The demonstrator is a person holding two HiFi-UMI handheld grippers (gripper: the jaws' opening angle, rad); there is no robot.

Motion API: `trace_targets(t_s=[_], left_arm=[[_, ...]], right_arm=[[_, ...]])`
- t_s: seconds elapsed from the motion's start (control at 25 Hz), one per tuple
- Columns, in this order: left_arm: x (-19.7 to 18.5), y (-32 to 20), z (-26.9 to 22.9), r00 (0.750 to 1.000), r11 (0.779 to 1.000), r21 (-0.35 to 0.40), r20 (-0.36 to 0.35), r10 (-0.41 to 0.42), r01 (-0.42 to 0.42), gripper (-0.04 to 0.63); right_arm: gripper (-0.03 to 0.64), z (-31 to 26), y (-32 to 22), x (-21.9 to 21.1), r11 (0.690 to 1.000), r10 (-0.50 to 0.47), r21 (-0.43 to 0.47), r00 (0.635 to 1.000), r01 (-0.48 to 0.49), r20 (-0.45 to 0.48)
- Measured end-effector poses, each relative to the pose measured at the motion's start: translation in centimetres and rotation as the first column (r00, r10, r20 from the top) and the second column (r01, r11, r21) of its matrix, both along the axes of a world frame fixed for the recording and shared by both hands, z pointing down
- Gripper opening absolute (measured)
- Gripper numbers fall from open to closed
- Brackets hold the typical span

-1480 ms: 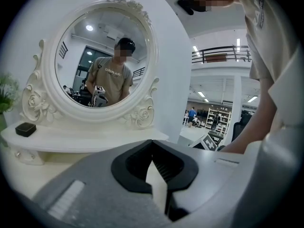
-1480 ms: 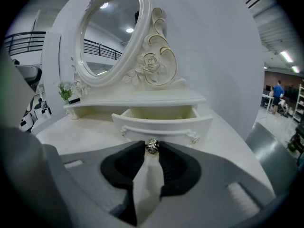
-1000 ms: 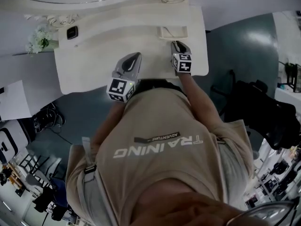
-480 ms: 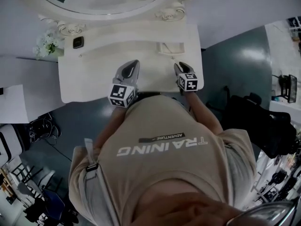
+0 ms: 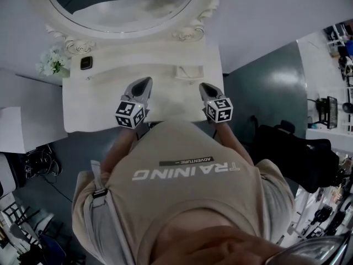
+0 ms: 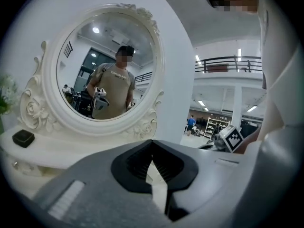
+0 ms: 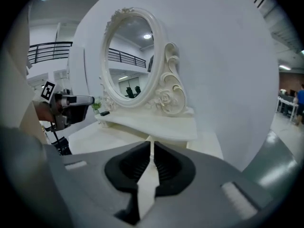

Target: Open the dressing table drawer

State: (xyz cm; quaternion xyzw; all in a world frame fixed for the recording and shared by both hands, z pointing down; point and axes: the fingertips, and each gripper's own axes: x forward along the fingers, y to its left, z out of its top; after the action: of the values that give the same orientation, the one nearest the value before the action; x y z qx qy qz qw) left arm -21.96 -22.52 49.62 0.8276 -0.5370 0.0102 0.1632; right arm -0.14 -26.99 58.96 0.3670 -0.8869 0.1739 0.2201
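Note:
A white dressing table (image 5: 94,106) with an oval mirror (image 5: 127,15) stands in front of me. On its raised back shelf a small drawer (image 5: 188,72) looks pulled out; I cannot tell how far. My right gripper (image 5: 205,87) hovers over the table top just in front of that drawer. Its jaws have just been closing, are now drawn to a thin slit (image 7: 151,146), and have nothing between them. My left gripper (image 5: 143,84) hangs over the middle of the table top, shut and empty (image 6: 152,148).
A small black object (image 5: 85,63) and white flowers (image 5: 52,59) sit on the shelf's left end. Papers (image 5: 11,128) lie on a surface at the left. A dark chair (image 5: 298,153) stands on the floor to the right. The person's body covers the table's front edge.
The right gripper has drawn back from the small drawer and risen. The left gripper has lifted a little. More of the mirror now shows in the head view.

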Motion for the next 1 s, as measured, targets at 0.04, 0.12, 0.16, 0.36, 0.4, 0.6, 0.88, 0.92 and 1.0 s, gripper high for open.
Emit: trace_targets(t_s=[0.04,0.12,0.16,0.36,0.4,0.6,0.88,0.92,1.0], left_arm=[[0.0,-0.3,-0.5,1.000,1.000,0.007,0.009,0.007,-0.007,0.006],[0.2,-0.9,-2.0,1.000,1.000,0.024,0.015,0.017,-0.018,0.006],[0.3,-1.1,-3.0,1.000,0.999,0.036,0.018,0.021,-0.022,0.006],[-0.1,-1.7,-7.3,1.000,0.996,0.085,0.002,0.011,-0.011,0.006],[-0.5,-1.8,-8.0,1.000,0.996,0.093,-0.008,0.003,-0.002,0.006],[-1.8,-2.5,-11.0,0.987,0.987,0.162,0.159,-0.031,0.004,0.006],[-2.6,-4.6,-15.5,0.976,0.967,0.254,0.213,-0.048,-0.008,0.006],[-2.7,-4.8,-16.1,0.977,0.964,0.266,0.208,-0.055,-0.003,0.006],[-2.9,-5.2,-17.1,0.978,0.958,0.287,0.199,-0.067,0.008,0.006]], right_arm=[[0.021,-0.8,0.0,-0.4,1.000,-0.024,0.004,1.000,0.024,0.007],[0.005,-2.3,-0.1,-1.1,0.998,-0.068,0.015,0.997,0.068,0.021],[0.005,-3.3,-0.3,-1.4,0.996,-0.083,0.029,0.996,0.082,0.031],[0.004,-9.7,-1.4,-2.8,0.986,-0.122,0.128,0.989,0.110,0.084],[0.005,-11.0,-1.6,-3.0,0.982,-0.129,0.151,0.988,0.115,0.086],[0.003,-14.6,-3.5,-3.7,0.973,-0.145,0.197,0.983,0.121,0.109],[0.004,-21.0,-6.2,-5.8,0.921,-0.210,0.360,0.969,0.151,0.131],[0.003,-22.0,-6.4,-6.1,0.912,-0.213,0.384,0.968,0.148,0.135],[0.003,-23.5,-6.7,-6.5,0.898,-0.210,0.419,0.967,0.133,0.144]])
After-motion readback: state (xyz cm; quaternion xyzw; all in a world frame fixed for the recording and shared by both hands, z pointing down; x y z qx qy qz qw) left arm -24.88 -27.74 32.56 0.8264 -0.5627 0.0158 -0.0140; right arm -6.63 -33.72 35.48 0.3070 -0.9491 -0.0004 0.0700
